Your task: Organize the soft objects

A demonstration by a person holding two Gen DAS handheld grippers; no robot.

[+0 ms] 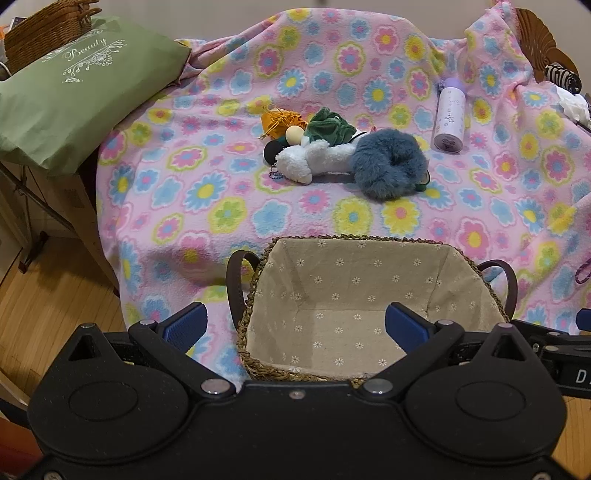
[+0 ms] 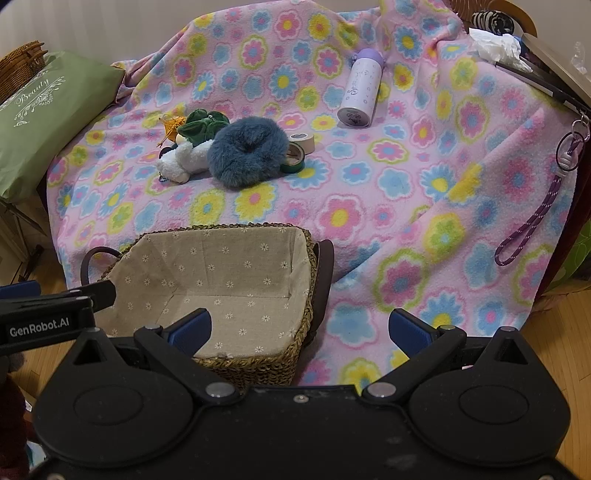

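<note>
My left tongs hang with their blue-padded fingers spread wide and empty above the woven seagrass basket, which sits at the near edge of the pink flower-print fleece blanket. The basket is lined with beige cloth dotted with small white daisies, has a dark brown loop handle on each short side, and holds nothing I can see. My right tongs are also parted and gripping nothing, hovering over the blanket just right of the basket.

Near the middle of the blanket lies a tight huddle of soft things: a fluffy grey-blue fur scrunchie, curled into a ring, touching a white plush toy on its left. Resting on the plush's far side are a dark green velvet scrunchie and a small orange tasselled pouch, with a cream egg-shaped bead and a black ball beside them.

From the right wrist view, a green roll of tape and a beige roll of tape sit touching the fur scrunchie's right side. A lilac cylindrical bottle with a purple cap lies on its side toward the far right of the blanket. A purple braided cord with key rings trails down the right edge. A green cushion printed "Beauty" lies off the far left corner, before a wicker basket.
</note>
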